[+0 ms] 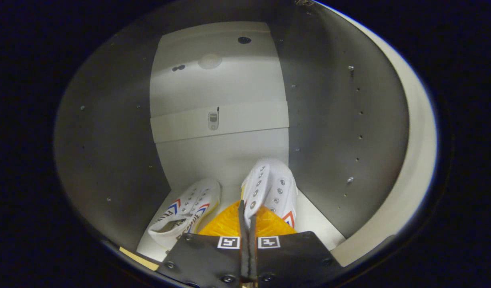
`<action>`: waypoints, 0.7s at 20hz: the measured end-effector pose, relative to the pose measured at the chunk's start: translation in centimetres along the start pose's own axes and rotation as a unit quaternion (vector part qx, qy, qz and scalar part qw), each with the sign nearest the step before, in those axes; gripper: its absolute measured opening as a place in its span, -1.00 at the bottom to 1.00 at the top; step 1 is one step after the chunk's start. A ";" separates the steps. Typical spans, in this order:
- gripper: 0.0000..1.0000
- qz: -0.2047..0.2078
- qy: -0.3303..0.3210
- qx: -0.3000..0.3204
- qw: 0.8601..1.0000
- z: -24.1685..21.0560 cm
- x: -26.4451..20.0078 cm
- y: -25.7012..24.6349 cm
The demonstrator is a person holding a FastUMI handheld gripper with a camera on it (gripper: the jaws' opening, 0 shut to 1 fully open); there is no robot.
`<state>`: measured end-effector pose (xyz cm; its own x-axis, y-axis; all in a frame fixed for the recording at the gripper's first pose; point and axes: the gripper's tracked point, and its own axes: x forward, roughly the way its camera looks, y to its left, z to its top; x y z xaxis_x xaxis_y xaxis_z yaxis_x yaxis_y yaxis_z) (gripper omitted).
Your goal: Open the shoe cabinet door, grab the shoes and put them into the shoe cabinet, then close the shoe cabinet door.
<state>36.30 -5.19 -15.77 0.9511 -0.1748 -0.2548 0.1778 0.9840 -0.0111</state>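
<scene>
Gripper (247,216) inside white shoe cabinet (341,132); fingers pinched together on edge of right sneaker (274,190). Left sneaker (189,212) lies tilted on cabinet floor (313,224), near left wall.

1. The shoe cabinet (341,120) has smooth, matt side walls with a dull grey sheen, dotted with small metal screw heads.
2. Its back panel (219,80) looks like pale, smooth laminate.
3. The right shoe (271,188) and the left shoe (187,212) look like white canvas cloth with shiny metal eyelets.
4. The gripper (248,222), jaws pressed on the right shoe's cloth edge, carries matt plates.
</scene>
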 end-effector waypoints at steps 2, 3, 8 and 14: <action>-0.95 -0.002 0.010 -0.008 1.000 -0.2 1.5 -0.1; -0.96 -0.002 0.013 -0.011 1.000 -0.1 2.2 0.0; -0.96 0.007 0.034 -0.045 0.998 -0.7 5.5 1.0; -0.94 0.023 0.066 -0.049 0.996 -2.7 7.2 1.7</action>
<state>42.73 -4.63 -20.20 0.9154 -0.1295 -0.3812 0.1032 0.9907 -0.0886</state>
